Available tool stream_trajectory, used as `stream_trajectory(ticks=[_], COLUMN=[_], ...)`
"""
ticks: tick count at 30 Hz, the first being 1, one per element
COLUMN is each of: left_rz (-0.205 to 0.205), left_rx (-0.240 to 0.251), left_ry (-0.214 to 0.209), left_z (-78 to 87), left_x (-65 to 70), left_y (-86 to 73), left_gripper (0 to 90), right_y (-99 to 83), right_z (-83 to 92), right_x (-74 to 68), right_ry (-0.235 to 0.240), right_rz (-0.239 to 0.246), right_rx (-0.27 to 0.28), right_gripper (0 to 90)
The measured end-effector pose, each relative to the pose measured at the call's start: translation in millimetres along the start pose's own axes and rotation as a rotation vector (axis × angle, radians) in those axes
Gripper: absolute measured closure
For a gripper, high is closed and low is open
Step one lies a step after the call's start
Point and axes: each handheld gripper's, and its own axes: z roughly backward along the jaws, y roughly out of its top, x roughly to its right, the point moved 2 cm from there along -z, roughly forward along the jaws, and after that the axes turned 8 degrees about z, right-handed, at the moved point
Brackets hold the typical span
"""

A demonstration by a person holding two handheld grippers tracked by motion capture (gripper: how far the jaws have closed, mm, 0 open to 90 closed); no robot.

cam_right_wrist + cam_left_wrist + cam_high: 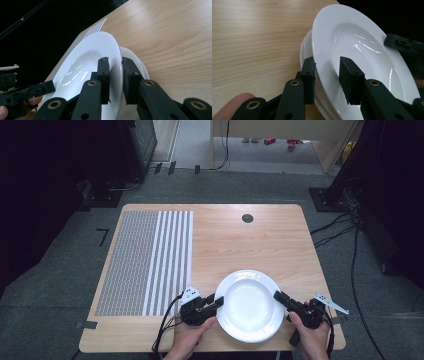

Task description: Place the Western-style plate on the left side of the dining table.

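Two grippers meet at one white plate (248, 304) near the front edge of the table (260, 240). In the left gripper view, the left gripper (327, 75) has its jaws apart on either side of the top plate's rim: one jaw lies under the rim against its edge, the other stands over the inner face with a clear gap, so the rim sits between them but is not pinched. In the right gripper view, the right gripper (115, 72) has its jaws drawn in close on the rim of the same plate, one on the inner face and one behind; whether both pads press it I cannot tell. Under the top plate more white plates (305, 50) are stacked, their rims showing just below it. In the high view the left gripper (216, 302) is at the plate's left edge and the right gripper (278, 296) at its right, each held by a hand (187, 337) from below. Farther left on the table lies a striped grey-and-white mat (145, 260), well apart from the plates.
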Motion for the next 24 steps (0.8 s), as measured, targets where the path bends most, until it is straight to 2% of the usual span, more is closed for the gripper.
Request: stream_trajectory(ticks=[9, 18, 21, 24], left_rz=[0.032, 0.028, 0.057, 0.067], left_rx=[0.015, 0.053, 0.055, 0.056], left_ry=[-0.044, -0.040, -0.047, -0.050], left_z=[4.2, 12.9, 16.2, 18.9], left_x=[-0.8, -3.5, -7.3, -10.3], left_y=[3.6, 12.8, 16.8, 19.3], left_gripper=[70.9, 73.4, 74.7, 75.2], right_y=[1.9, 8.9, 10.0, 11.6], right_z=[0.7, -5.0, -8.0, -11.3], right_x=[-0.7, -10.4, -14.3, -17.2], right_ry=[0.005, 0.015, 0.020, 0.029], right_rz=[-0.015, -0.003, -0.001, -0.004], right_rx=[0.010, 0.026, 0.022, 0.019], right_gripper=[79.4, 79.5, 79.3, 79.5])
